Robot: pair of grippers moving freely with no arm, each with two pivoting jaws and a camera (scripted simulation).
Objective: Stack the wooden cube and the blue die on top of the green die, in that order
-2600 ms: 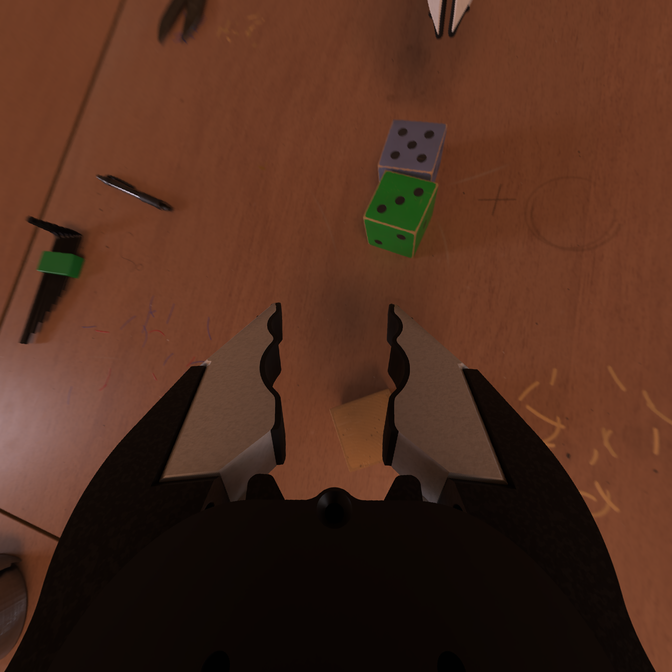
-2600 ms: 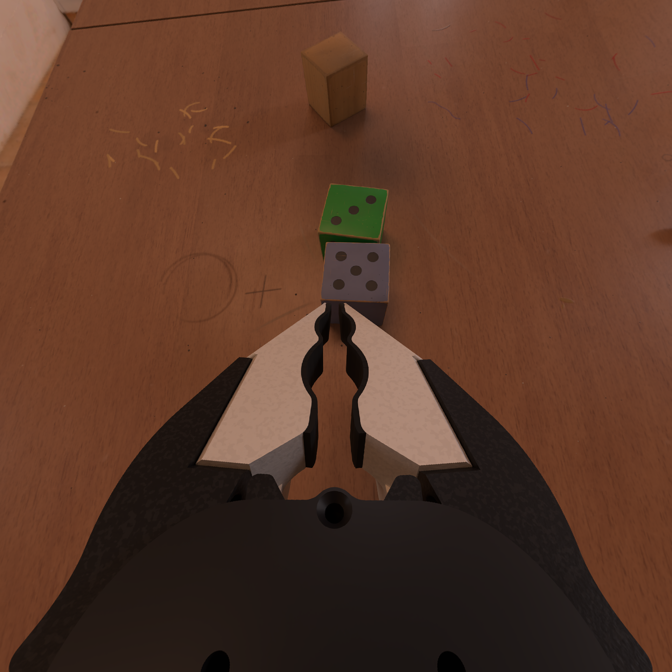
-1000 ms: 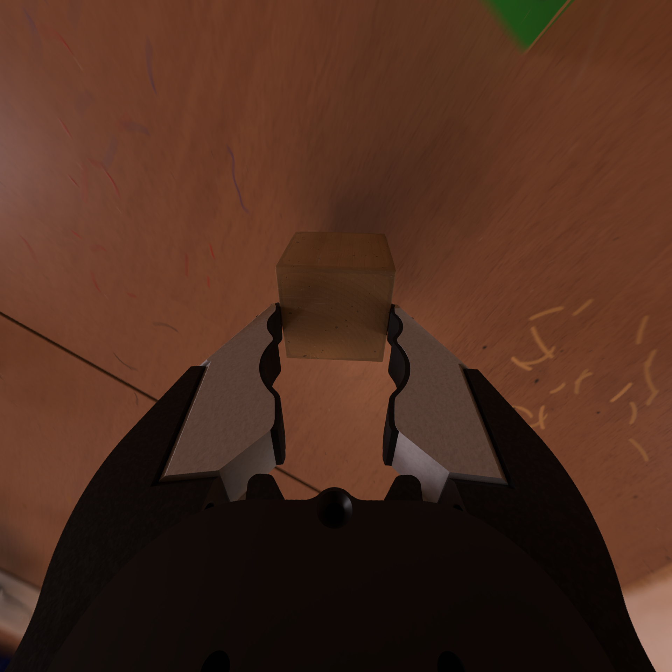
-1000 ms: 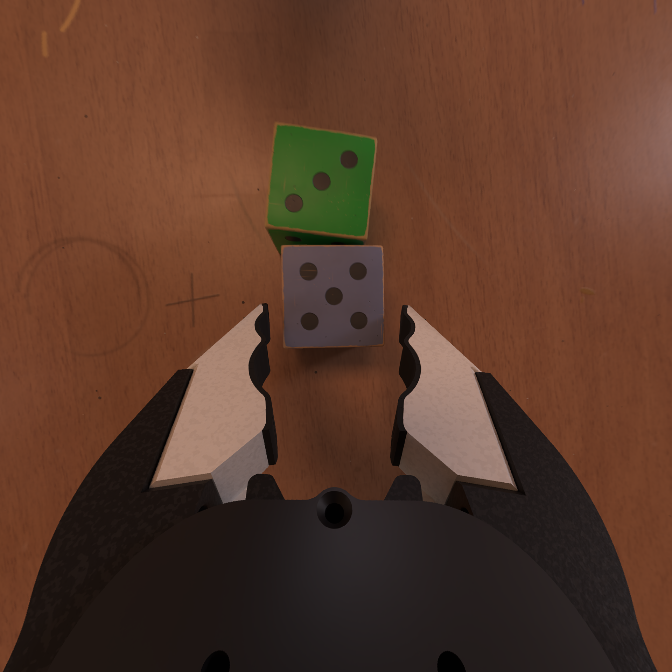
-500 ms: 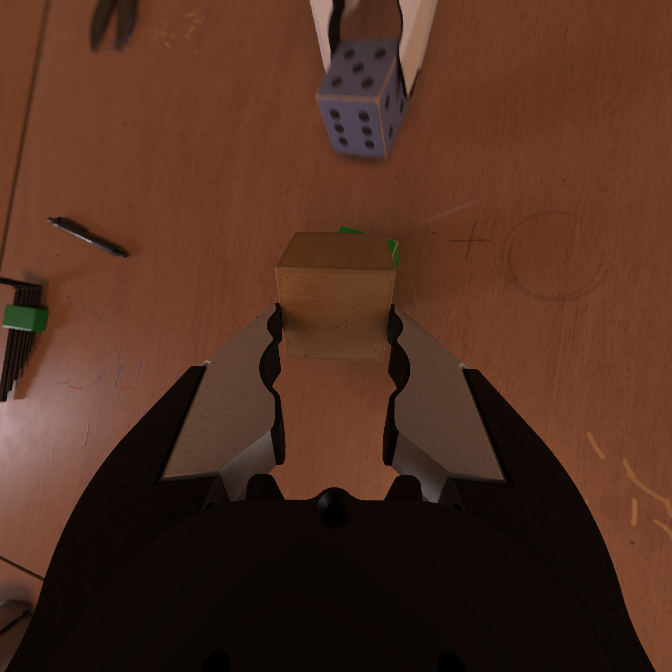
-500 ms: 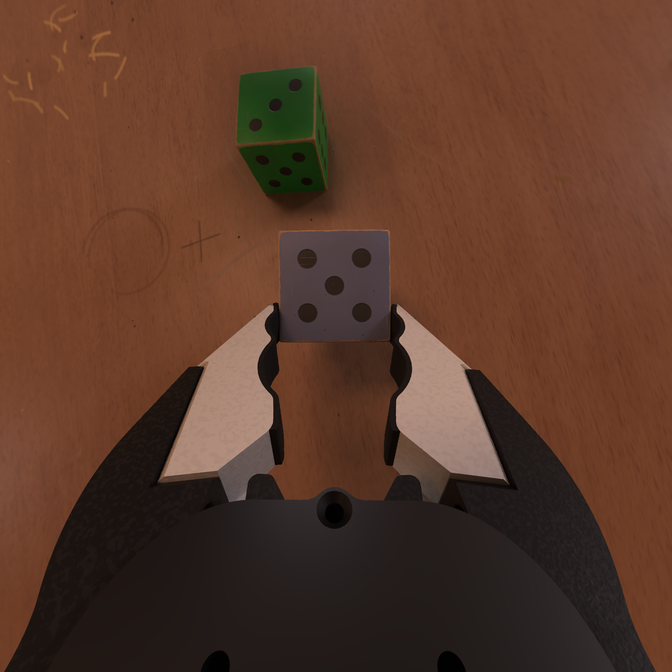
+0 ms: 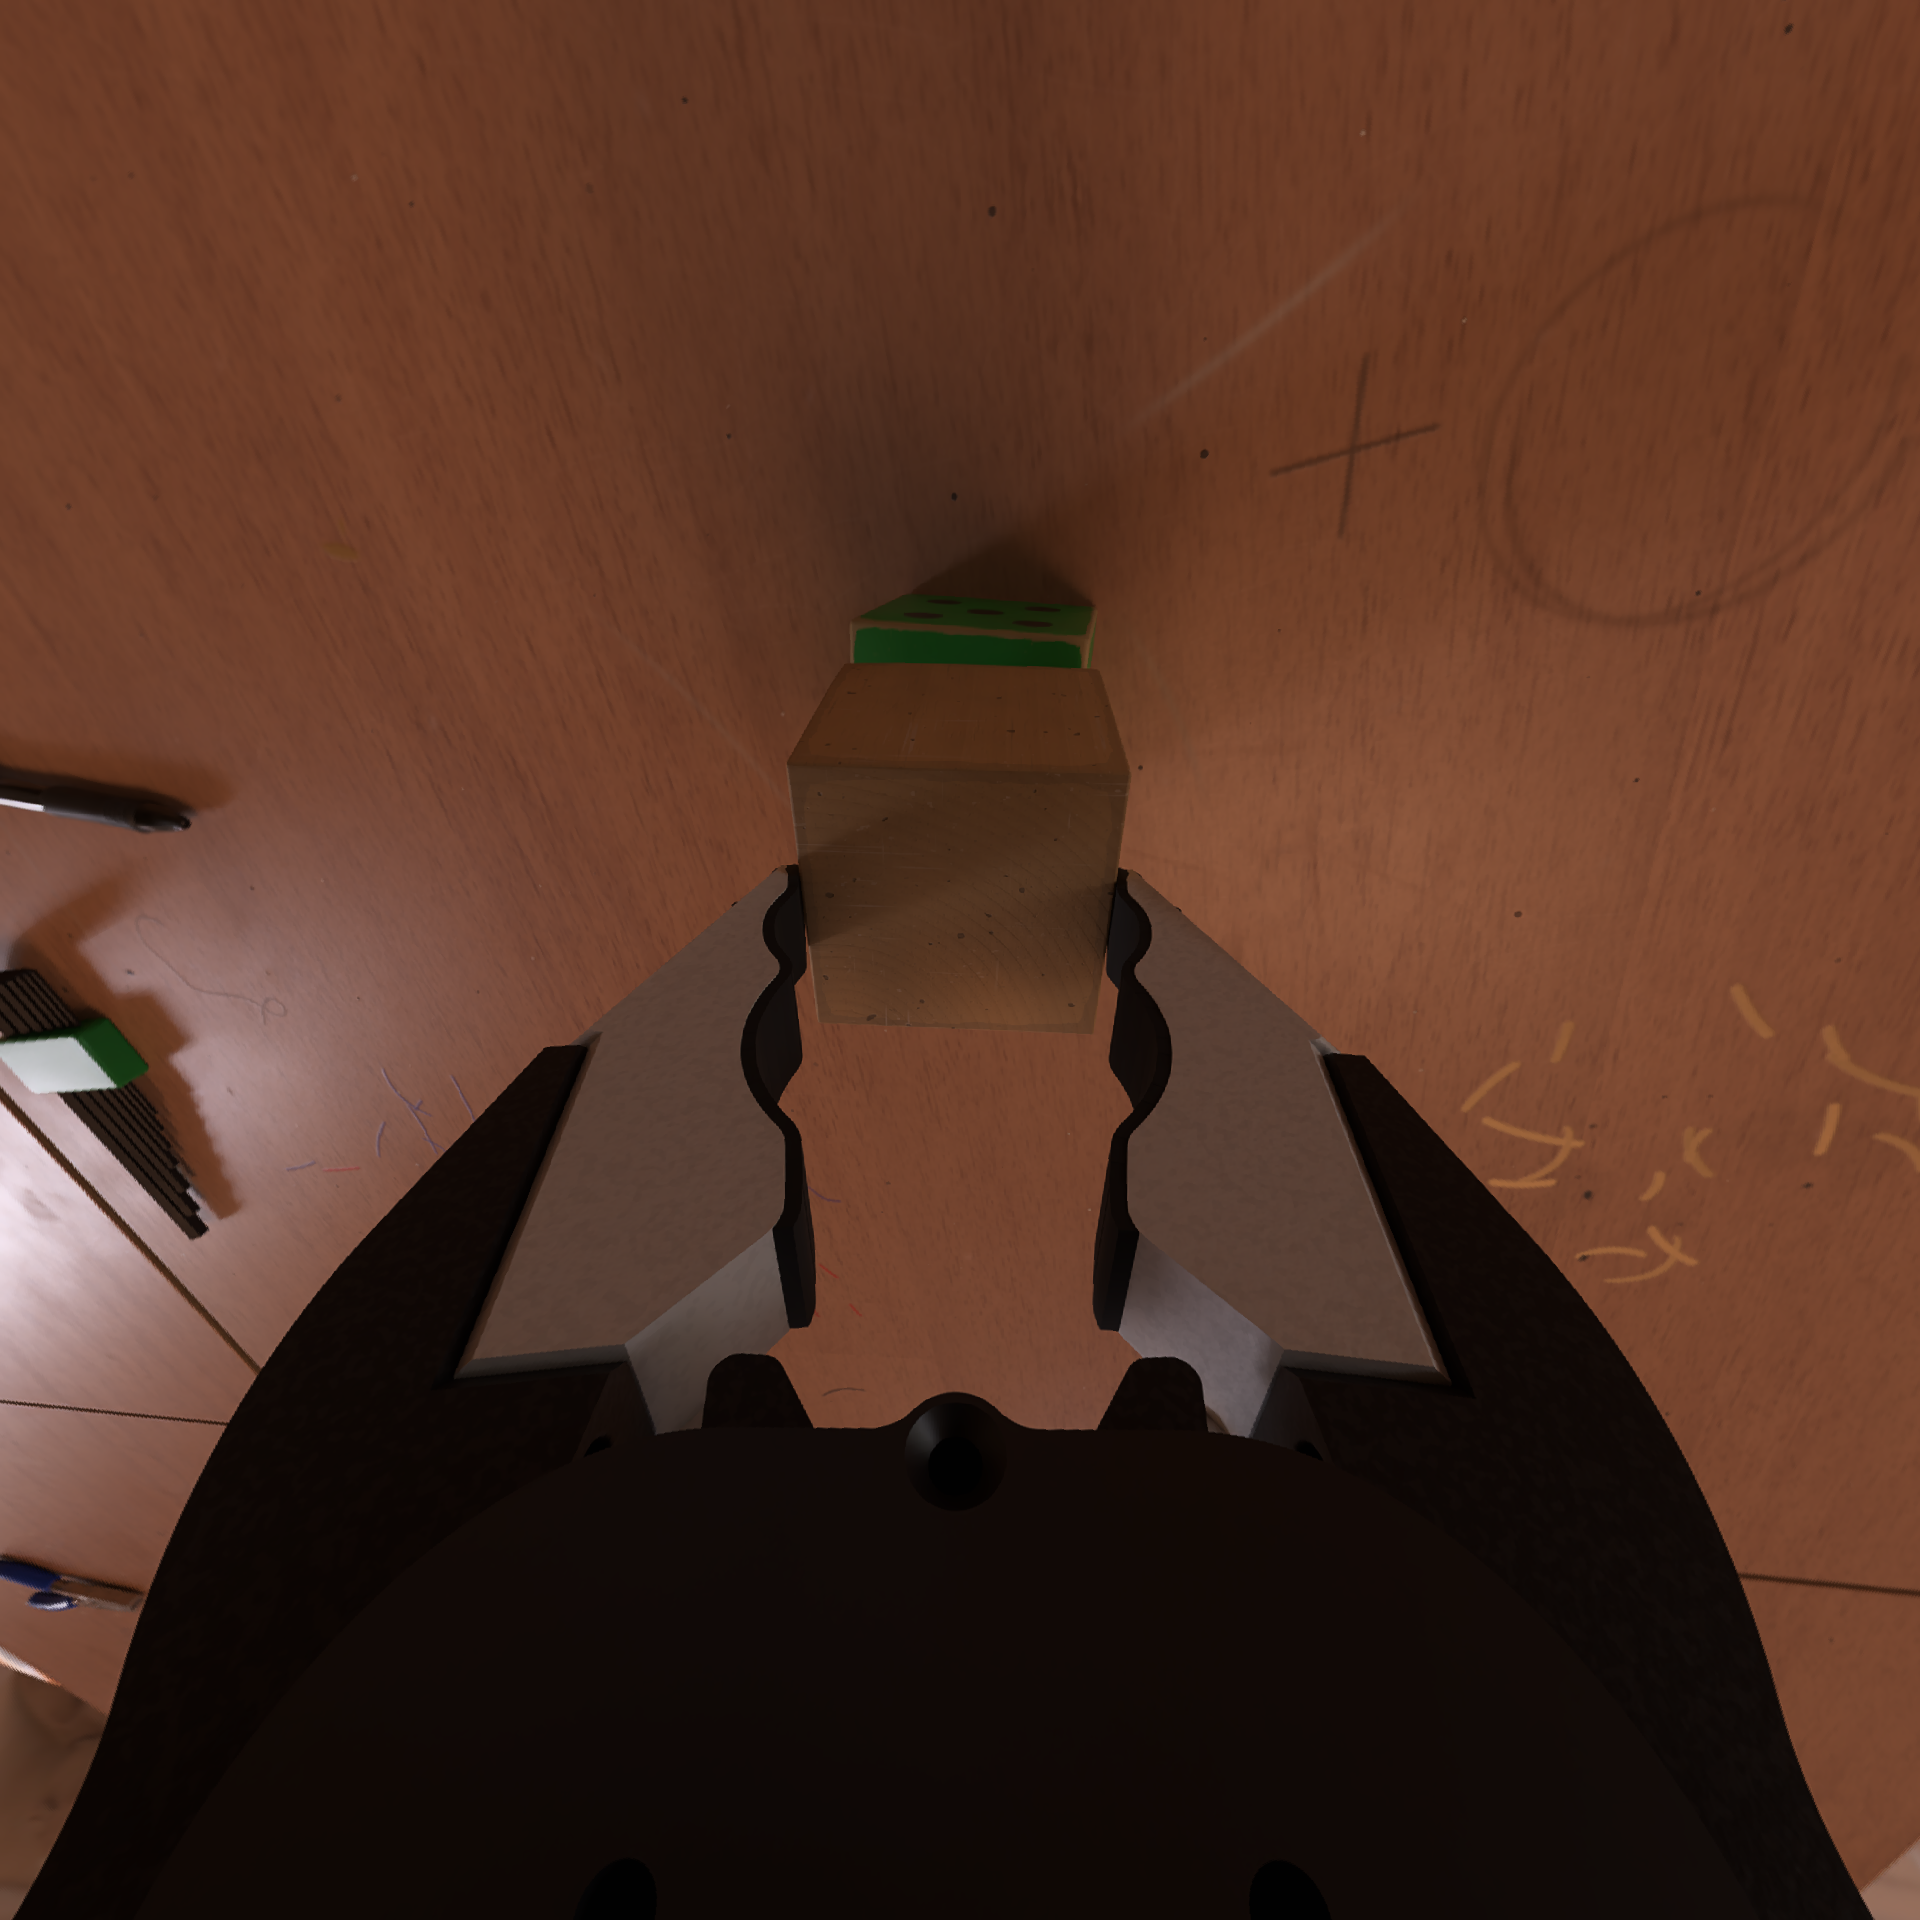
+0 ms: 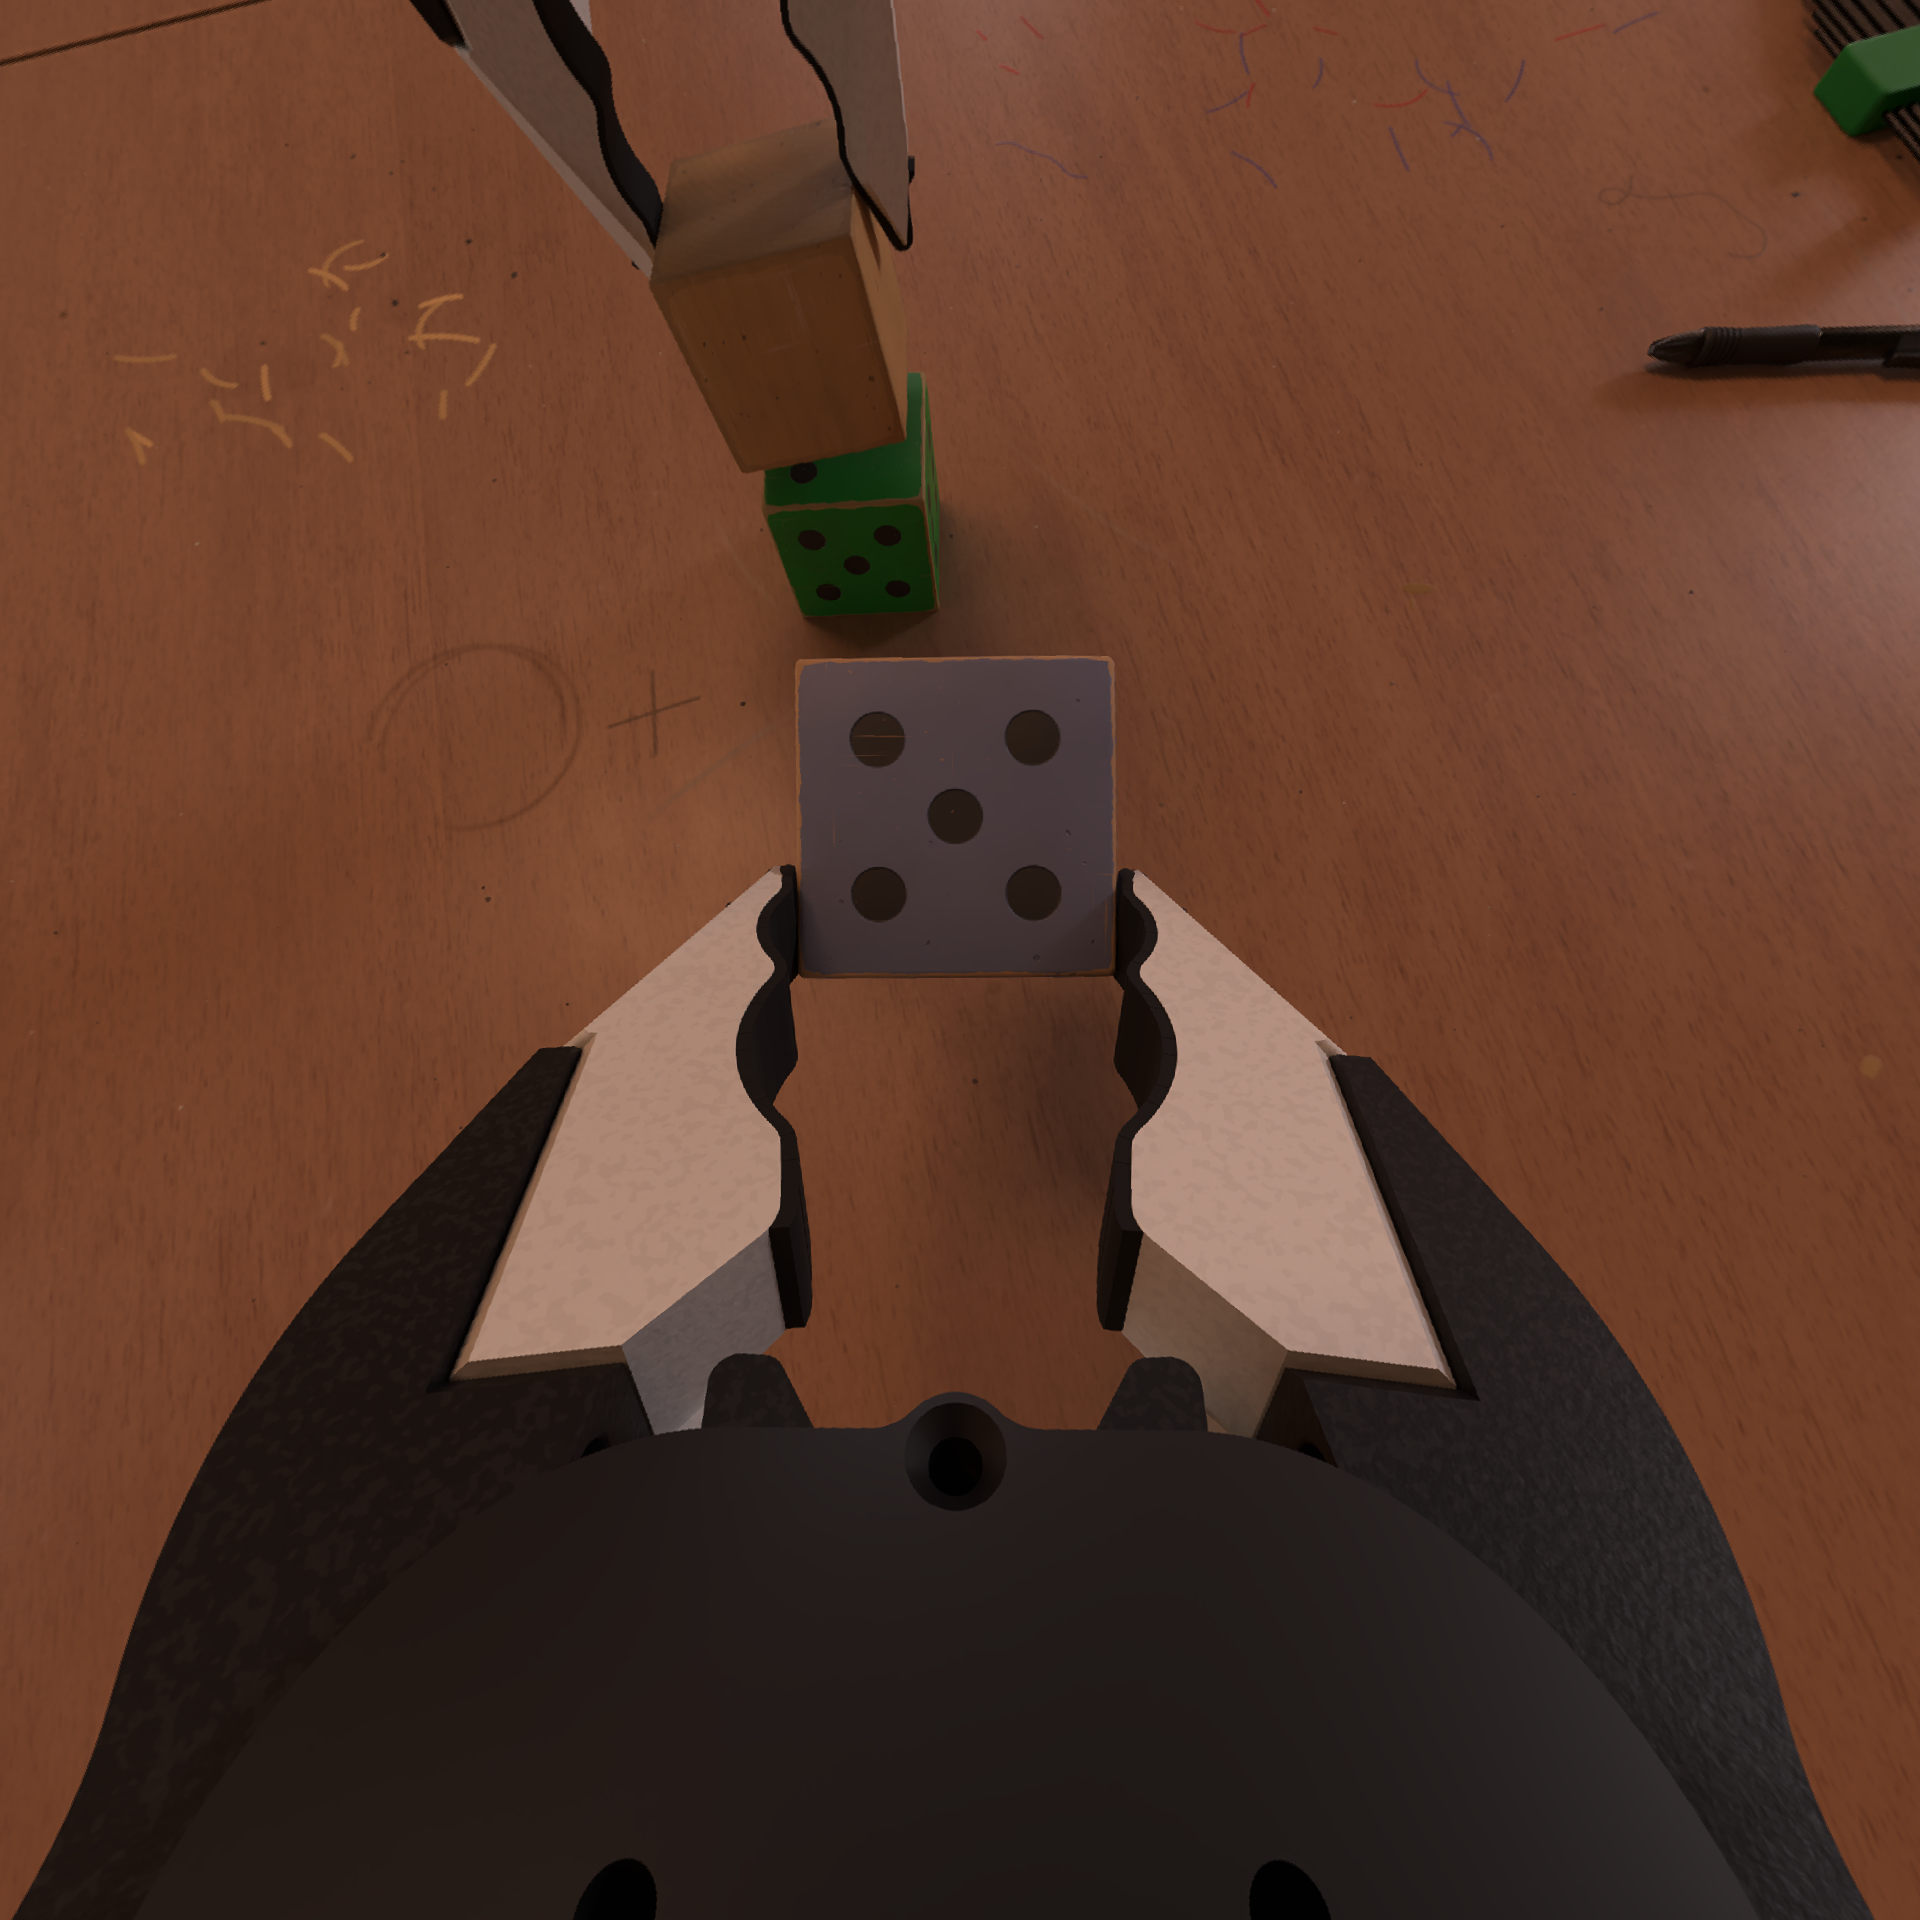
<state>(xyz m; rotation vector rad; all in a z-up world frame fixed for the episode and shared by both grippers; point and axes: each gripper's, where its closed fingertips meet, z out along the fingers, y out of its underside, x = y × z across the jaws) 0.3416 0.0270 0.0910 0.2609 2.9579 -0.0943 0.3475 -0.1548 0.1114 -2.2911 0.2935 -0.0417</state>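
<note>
My left gripper [image 7: 956,894] is shut on the wooden cube [image 7: 956,862] and holds it just above the green die [image 7: 971,629], which stands on the brown table and is mostly hidden behind the cube. In the right wrist view the left gripper [image 8: 774,197] holds the wooden cube [image 8: 784,322] tilted over the top of the green die [image 8: 857,540]; I cannot tell whether they touch. My right gripper [image 8: 954,909] is shut on the blue die [image 8: 954,816], held in the air nearer than the green die.
A black pen [image 7: 94,805] [image 8: 1787,343] and a set of hex keys in a green holder [image 7: 83,1081] [image 8: 1870,83] lie to one side. Pencil circle and cross marks [image 8: 478,732] and yellow scribbles [image 8: 312,353] mark the table.
My left gripper has tipped downward and brought the wooden cube over the green die. My right gripper has drawn back and up with the blue die.
</note>
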